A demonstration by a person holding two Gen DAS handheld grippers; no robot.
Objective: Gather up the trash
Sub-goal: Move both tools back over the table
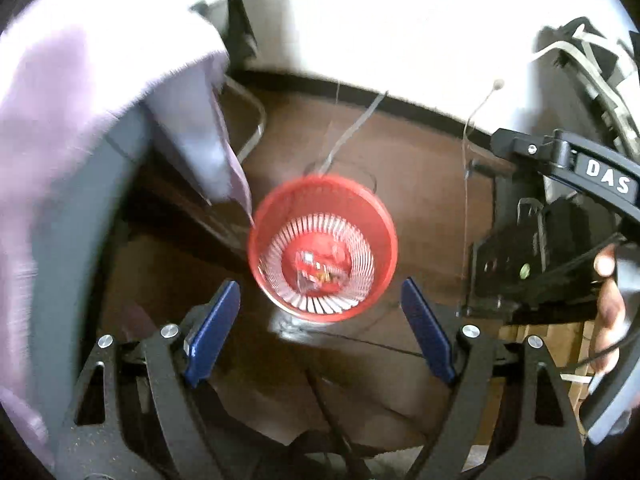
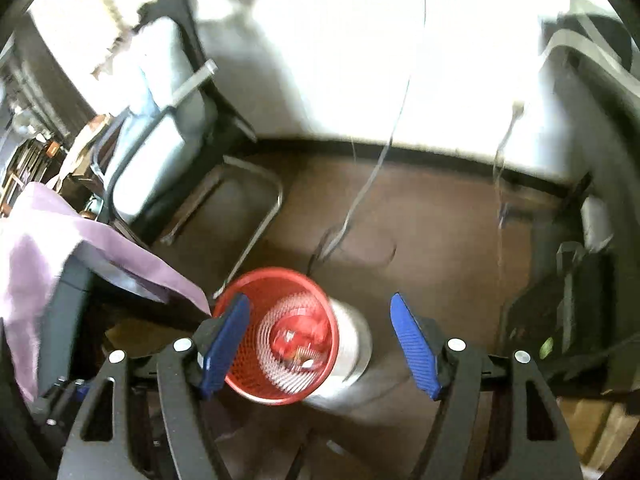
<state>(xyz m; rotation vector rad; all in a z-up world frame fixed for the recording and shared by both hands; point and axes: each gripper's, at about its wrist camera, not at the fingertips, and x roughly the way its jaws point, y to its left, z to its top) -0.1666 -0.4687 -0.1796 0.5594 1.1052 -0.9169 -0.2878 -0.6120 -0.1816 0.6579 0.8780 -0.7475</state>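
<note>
Trash, a crumpled red wrapper (image 1: 320,270), lies at the bottom of the red mesh wastebasket (image 1: 360,208), lower centre of both wrist views. My left tool (image 1: 320,324) stands wide with nothing between its blue pads; the basket shows in the gap beyond them, on the floor. My right tool (image 2: 320,346) is also wide and empty, its left pad overlapping the basket rim in the frame, though I cannot tell whether it touches or merely hangs in front.

The basket stands upright on the brown floor (image 1: 420,168), mouth facing up toward both cameras, its long axis vertical. The wrapper inside is too blurred to give a clear direction.

Outward, a lilac cloth (image 1: 60,100) droops from the upper left, its pointed corner just at the basket rim. Thin cables (image 2: 380,160) trail down the white wall to the floor behind the basket. The other rig's black frame (image 1: 560,168) fills the right edge of the left view.

My worry: the basket looks light, so a pad clipping its rim on the next pass would likely tip it and spill the wrapper. The cloth corner could also snag a pad, or drag into the basket.
</note>
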